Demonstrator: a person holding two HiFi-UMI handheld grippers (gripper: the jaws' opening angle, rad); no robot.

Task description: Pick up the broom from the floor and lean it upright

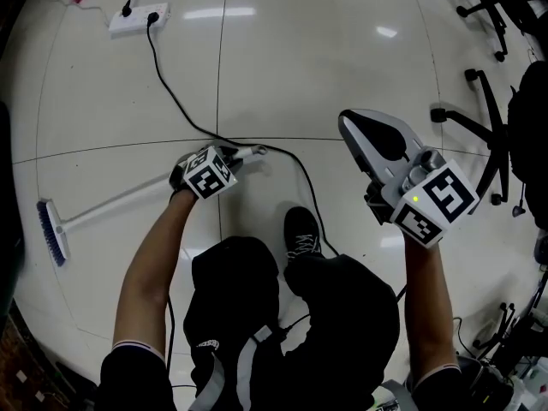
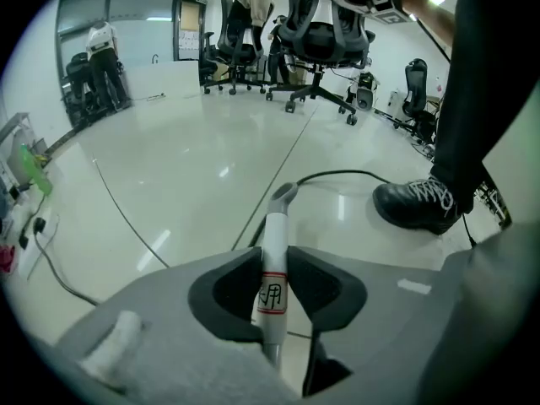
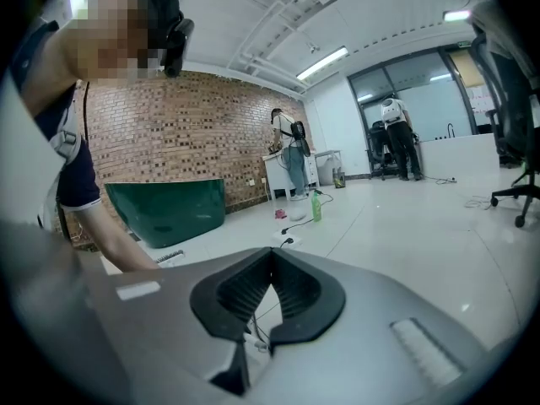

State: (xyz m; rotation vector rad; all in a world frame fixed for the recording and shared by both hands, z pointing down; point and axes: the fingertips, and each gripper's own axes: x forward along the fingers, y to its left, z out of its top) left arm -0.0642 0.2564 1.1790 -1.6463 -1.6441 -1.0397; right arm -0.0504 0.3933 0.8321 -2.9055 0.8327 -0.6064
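The broom lies flat on the white tile floor. Its blue brush head (image 1: pixel 51 232) is at the left, and its pale handle (image 1: pixel 120 199) runs right to a grey hanging-loop tip (image 1: pixel 257 151). My left gripper (image 1: pixel 229 155) points steeply down at that end of the handle. In the left gripper view the handle (image 2: pixel 275 226) with its red-bordered label runs between the dark pads (image 2: pixel 240 289), which touch it on both sides. My right gripper (image 1: pixel 347 120) hangs in the air to the right, apart from the broom. Its jaws meet at the tips (image 3: pixel 272 256) with nothing between them.
A black cable (image 1: pixel 175 101) runs from a white power strip (image 1: pixel 139 17) across the floor past the handle tip. The person's black shoe (image 1: pixel 301 232) stands just below it. Office chairs (image 1: pixel 479 101) stand at the right. A green tub (image 3: pixel 169 209) sits by the brick wall.
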